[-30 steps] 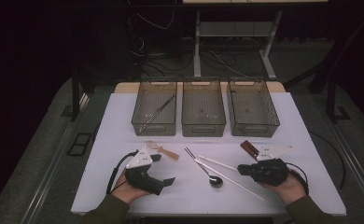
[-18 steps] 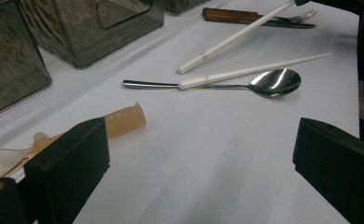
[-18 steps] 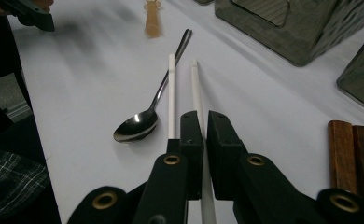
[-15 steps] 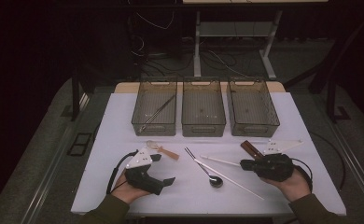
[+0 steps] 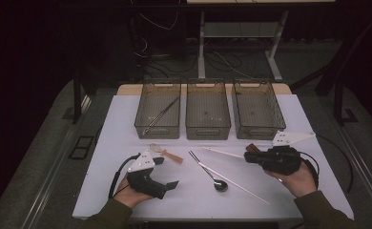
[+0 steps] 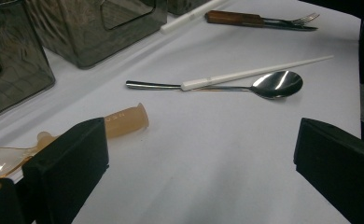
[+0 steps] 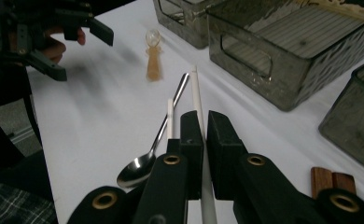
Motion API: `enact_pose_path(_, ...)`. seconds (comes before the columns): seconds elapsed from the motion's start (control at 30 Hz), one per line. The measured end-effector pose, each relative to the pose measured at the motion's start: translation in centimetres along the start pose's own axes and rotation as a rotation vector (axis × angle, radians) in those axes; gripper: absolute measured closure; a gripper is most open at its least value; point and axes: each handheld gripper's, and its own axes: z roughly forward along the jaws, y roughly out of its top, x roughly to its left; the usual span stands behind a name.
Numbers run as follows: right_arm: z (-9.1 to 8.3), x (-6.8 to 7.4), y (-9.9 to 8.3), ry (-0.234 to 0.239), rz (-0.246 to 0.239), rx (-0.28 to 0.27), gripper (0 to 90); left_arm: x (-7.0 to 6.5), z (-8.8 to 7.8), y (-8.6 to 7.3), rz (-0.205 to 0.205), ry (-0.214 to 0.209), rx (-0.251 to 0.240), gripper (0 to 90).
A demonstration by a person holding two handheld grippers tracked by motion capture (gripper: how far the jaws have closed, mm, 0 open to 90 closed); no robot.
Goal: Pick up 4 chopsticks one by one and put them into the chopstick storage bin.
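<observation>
My right gripper [image 5: 247, 156] hovers over the table's right side, shut on one end of a white chopstick [image 5: 222, 151] that runs out to the left; in the right gripper view the chopstick [image 7: 196, 93] passes between the closed jaws [image 7: 199, 122]. A second white chopstick [image 5: 236, 183] lies across a metal spoon [image 5: 220, 184] at the middle. An amber plastic spoon [image 5: 166, 153] lies just ahead of my left gripper [image 5: 166, 172], which rests open at the front left. In the left gripper view [image 6: 203, 172] nothing lies between its wide jaws, and the amber spoon [image 6: 124, 121] is beside the left one.
Three dark see-through bins [image 5: 208, 112] stand in a row at the back; the left bin [image 5: 158, 114] holds long thin utensils. A wooden-handled fork [image 6: 245, 18] lies near the right hand. A white sheet [image 5: 127, 124] covers the table.
The right gripper has risen a little and shifted toward the bins, taking the chopstick's end with it. The left gripper has not moved.
</observation>
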Motion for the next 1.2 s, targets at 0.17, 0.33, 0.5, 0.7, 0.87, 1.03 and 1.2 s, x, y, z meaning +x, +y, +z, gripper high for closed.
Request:
enact_pose_path(0.17, 0.0, -0.1, 1.2, -0.009, 0.006, -0.030, 85.6, 0.0, 0.0, 0.0, -0.007, 0.002, -0.005, 1.6)
enact_pose_path(0.33, 0.3, -0.1, 2.4, 0.001, 0.001, -0.045, 85.6, 0.0, 0.0, 0.0, -0.001, 0.001, 0.001, 1.5)
enact_pose_path(0.5, 0.6, -0.2, 3.7, 0.002, 0.001, -0.072, 85.6, 0.0, 0.0, 0.0, 0.001, 0.005, -0.006, 1.5)
enact_pose_path(0.7, 1.2, -0.4, 5.4, 0.000, 0.002, -0.092, 85.6, 0.0, 0.0, 0.0, 0.000, 0.007, -0.007, 1.5)
enact_pose_path(0.87, 1.9, -0.5, 7.2, 0.001, -0.009, -0.102, 85.6, 0.1, 0.0, -0.1, 0.003, 0.013, -0.008, 1.5)
enact_pose_path(1.03, 3.3, -0.5, 9.1, -0.009, -0.018, -0.096, 85.6, 0.3, 0.1, -0.2, 0.009, 0.024, 0.008, 0.1)
enact_pose_path(1.2, 5.1, -0.8, 11.0, -0.018, -0.017, -0.090, 85.6, 0.5, 0.1, -0.3, 0.004, 0.029, 0.016, 0.0)
